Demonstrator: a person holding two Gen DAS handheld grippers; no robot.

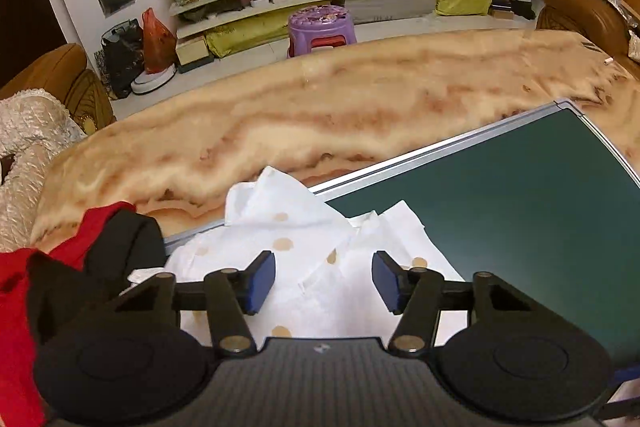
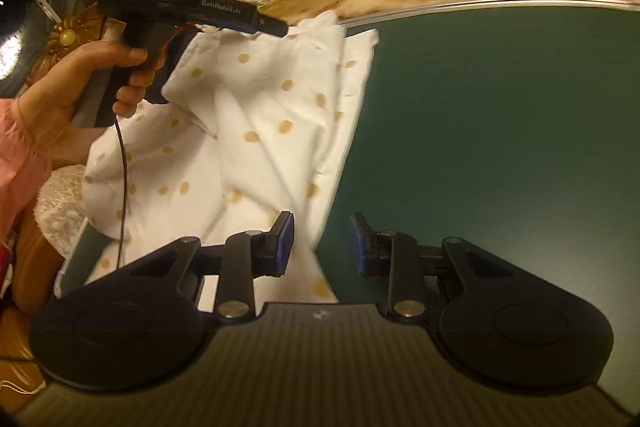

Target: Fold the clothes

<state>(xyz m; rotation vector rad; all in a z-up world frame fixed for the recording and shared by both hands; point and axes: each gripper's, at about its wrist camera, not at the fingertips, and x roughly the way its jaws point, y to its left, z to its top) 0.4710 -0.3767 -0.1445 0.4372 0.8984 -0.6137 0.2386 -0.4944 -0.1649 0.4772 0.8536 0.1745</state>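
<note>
A white garment with tan dots (image 1: 288, 227) (image 2: 256, 115) lies crumpled over the left edge of a dark green board (image 1: 500, 195) (image 2: 500, 127). In the left wrist view my left gripper (image 1: 324, 281) hangs open just above the garment, its blue pads (image 1: 262, 281) apart and not pressing the cloth. From the right wrist view the left gripper (image 2: 276, 27) is side-on over the garment's far end, held by a hand (image 2: 100, 79). My right gripper (image 2: 322, 245) stands open at the garment's near edge, where blurred cloth lies by its left pad (image 2: 285, 243).
The board rests on a tan marbled tabletop (image 1: 320, 99). Red cloth (image 1: 80, 239) and black cloth (image 1: 128, 247) are piled at the table's left. A brown sofa with a white cover (image 1: 36, 131) stands left; a purple stool (image 1: 320, 27) and shelves are beyond.
</note>
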